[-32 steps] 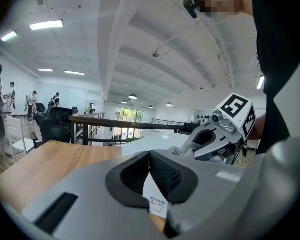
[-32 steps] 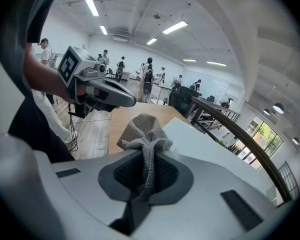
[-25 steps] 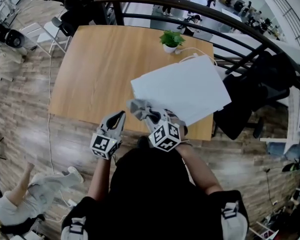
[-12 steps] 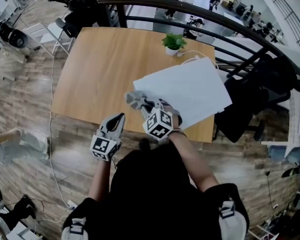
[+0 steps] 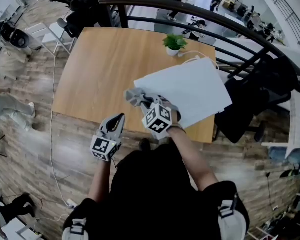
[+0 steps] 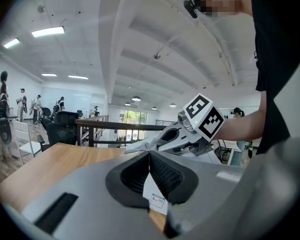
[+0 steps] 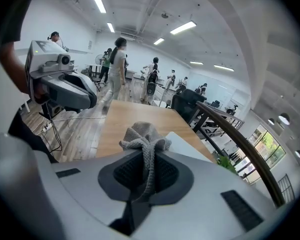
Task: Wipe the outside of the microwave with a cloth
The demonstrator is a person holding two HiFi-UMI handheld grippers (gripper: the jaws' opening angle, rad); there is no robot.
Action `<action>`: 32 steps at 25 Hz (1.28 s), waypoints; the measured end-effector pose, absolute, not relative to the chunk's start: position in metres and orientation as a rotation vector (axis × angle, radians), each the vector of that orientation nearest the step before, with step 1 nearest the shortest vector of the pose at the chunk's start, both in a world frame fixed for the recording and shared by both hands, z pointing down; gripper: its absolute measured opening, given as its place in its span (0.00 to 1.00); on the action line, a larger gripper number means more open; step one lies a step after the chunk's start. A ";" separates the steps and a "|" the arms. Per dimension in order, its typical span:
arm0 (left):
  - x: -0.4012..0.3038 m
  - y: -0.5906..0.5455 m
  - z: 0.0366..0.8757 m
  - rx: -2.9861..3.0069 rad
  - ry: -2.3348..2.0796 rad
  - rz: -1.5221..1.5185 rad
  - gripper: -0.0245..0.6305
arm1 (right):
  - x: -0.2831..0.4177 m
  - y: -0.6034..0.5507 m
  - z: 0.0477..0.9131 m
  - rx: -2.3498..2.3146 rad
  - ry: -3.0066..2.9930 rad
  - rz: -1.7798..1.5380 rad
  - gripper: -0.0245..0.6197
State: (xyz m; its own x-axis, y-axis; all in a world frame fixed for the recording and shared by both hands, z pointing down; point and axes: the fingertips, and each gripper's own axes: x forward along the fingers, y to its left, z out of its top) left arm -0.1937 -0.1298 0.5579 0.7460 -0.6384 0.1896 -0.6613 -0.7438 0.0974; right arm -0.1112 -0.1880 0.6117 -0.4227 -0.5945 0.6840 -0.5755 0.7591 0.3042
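Pinching grey cloth [image 7: 142,134]: right claw [image 5: 147,107] at microwave [image 5: 190,89] near-left corner | left claw [image 5: 120,119] closed, empty, at table [image 5: 90,64] near edge

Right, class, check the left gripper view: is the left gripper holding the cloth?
No, the left gripper has its jaws closed together on nothing, while the grey cloth is clamped in the right gripper.

You wear a black short-sleeved top [image 5: 150,184] with pale shoulder straps [image 5: 229,210]. Your left gripper [image 5: 121,117] and right gripper [image 5: 151,104] are grey with black ribbed pads [image 6: 165,176], each carrying a cube [image 5: 104,147] of black-and-white square markers.
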 end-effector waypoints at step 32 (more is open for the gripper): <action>-0.164 -0.122 0.542 2.655 -1.278 0.214 0.04 | 0.019 -0.212 0.611 0.932 -2.143 0.099 0.08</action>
